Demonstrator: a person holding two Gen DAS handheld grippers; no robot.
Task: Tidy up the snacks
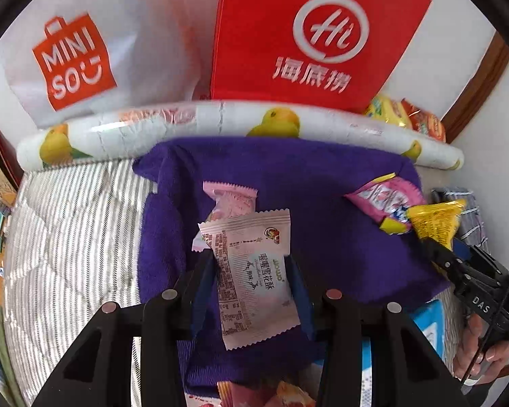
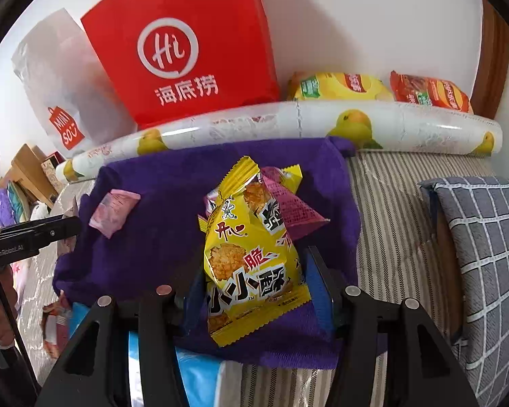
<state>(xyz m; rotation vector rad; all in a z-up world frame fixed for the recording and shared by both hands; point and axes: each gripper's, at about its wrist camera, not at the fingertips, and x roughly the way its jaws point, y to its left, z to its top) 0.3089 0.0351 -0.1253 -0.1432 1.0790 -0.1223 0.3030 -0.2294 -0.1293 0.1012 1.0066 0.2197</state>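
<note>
My left gripper (image 1: 252, 266) is shut on a pale pink snowflake-crisp packet (image 1: 254, 278), held over a purple towel (image 1: 315, 183). A second pink packet (image 1: 232, 198) lies on the towel just beyond it. My right gripper (image 2: 252, 271) is shut on a yellow crisp-snack packet (image 2: 251, 264), also over the purple towel (image 2: 166, 183). A magenta packet (image 2: 288, 210) lies behind the yellow one. In the left wrist view the right gripper's fingers (image 1: 437, 254) hold the yellow packet (image 1: 434, 218) beside the magenta packet (image 1: 383, 200).
A red Haidilao bag (image 1: 319, 34) and a white Miniso bag (image 1: 74, 61) stand against the wall behind a fruit-print roll (image 1: 200, 122). Yellow (image 2: 339, 86) and orange (image 2: 431, 91) snack bags lie behind the roll. A grey checked cushion (image 2: 485, 247) is at right. A blue box (image 2: 200, 376) lies under the towel's near edge.
</note>
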